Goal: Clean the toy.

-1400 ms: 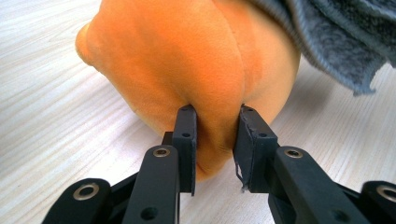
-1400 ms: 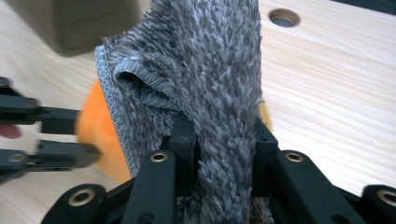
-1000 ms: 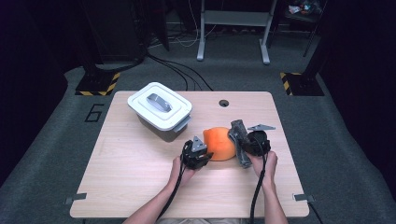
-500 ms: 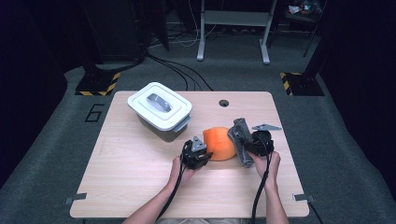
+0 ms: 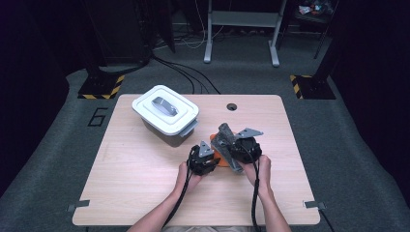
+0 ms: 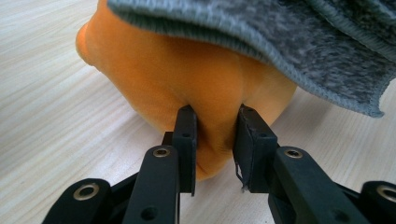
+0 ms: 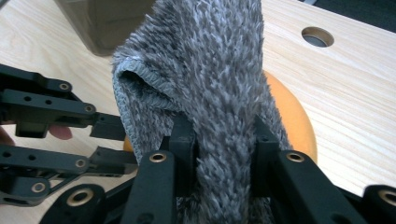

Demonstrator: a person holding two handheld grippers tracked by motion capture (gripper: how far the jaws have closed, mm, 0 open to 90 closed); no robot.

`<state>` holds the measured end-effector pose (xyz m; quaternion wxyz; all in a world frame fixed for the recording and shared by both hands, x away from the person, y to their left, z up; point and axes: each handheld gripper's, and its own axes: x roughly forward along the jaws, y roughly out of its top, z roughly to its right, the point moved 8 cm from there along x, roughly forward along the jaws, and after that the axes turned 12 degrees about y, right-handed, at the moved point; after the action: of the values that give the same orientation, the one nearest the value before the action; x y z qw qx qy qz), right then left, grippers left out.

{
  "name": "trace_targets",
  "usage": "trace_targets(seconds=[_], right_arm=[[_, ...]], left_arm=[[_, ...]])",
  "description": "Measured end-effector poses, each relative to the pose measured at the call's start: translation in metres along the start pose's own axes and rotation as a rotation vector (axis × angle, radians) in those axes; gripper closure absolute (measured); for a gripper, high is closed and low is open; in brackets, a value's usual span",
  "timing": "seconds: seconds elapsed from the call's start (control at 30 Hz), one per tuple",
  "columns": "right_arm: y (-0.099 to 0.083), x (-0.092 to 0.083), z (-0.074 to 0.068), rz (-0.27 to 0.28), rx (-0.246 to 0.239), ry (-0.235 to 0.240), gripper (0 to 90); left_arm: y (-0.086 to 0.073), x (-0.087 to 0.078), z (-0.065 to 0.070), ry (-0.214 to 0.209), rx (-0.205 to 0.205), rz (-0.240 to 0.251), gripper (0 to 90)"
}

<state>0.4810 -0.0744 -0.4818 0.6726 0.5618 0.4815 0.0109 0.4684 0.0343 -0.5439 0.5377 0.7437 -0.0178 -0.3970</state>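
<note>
Hiding orange obj (image 6: 187, 84): grey cloth (image 7: 219, 70).

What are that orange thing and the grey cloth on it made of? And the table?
The orange thing looks like soft, matte rubber or foam: it dents where the left gripper pinches it. The grey cloth, clamped in the right gripper, looks like fluffy microfibre towelling with a stitched hem. The table shows pale wood grain, probably a smooth laminate.

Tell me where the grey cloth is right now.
In the high view the grey cloth sits right of table centre, draped over the orange object, pinched by the right gripper, just right of the lidded container.
</note>
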Motion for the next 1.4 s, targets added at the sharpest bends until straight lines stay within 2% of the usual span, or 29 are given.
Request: trace_targets(seconds=[0.13,0.3,0.37,0.4,0.63,0.73,0.9,1.03,1.1,1.27,1.4], right_arm=[[-0.003,-0.005,0.009,0.005,0.014,-0.006,68.9],[-0.010,-0.011,0.028,0.022,0.058,-0.028,68.7],[-0.014,-0.013,0.036,0.025,0.093,-0.035,68.6],[-0.016,-0.013,0.040,0.024,0.092,-0.037,68.6],[-0.035,-0.008,0.068,0.011,0.192,-0.062,68.8],[-0.041,-0.004,0.076,-0.006,0.213,-0.074,68.9],[-0.046,-0.001,0.079,-0.011,0.235,-0.069,69.0],[-0.045,-0.001,0.079,-0.013,0.237,-0.070,69.0],[-0.045,-0.001,0.080,-0.013,0.222,-0.073,69.0],[-0.045,-0.001,0.080,-0.016,0.234,-0.076,69.0],[-0.046,-0.001,0.081,-0.011,0.233,-0.073,69.0]], left_arm=[[0.001,0.000,0.002,-0.002,-0.001,0.003,71.1],[0.001,0.000,0.002,-0.004,-0.002,0.003,71.1],[0.001,0.000,0.002,-0.005,-0.003,0.005,71.1],[0.001,0.000,0.002,-0.005,-0.003,0.005,71.1],[0.001,0.000,0.001,-0.005,-0.008,0.006,71.1],[0.001,0.001,0.001,-0.005,-0.009,0.007,71.1],[0.001,0.001,0.000,-0.009,-0.012,0.009,68.1],[0.000,-0.001,-0.002,-0.007,-0.009,0.002,58.7],[-0.001,0.000,-0.002,0.000,-0.013,0.001,54.3],[-0.009,0.003,-0.001,0.037,0.032,-0.021,42.7],[-0.012,0.007,0.002,0.037,0.052,-0.030,42.1]])
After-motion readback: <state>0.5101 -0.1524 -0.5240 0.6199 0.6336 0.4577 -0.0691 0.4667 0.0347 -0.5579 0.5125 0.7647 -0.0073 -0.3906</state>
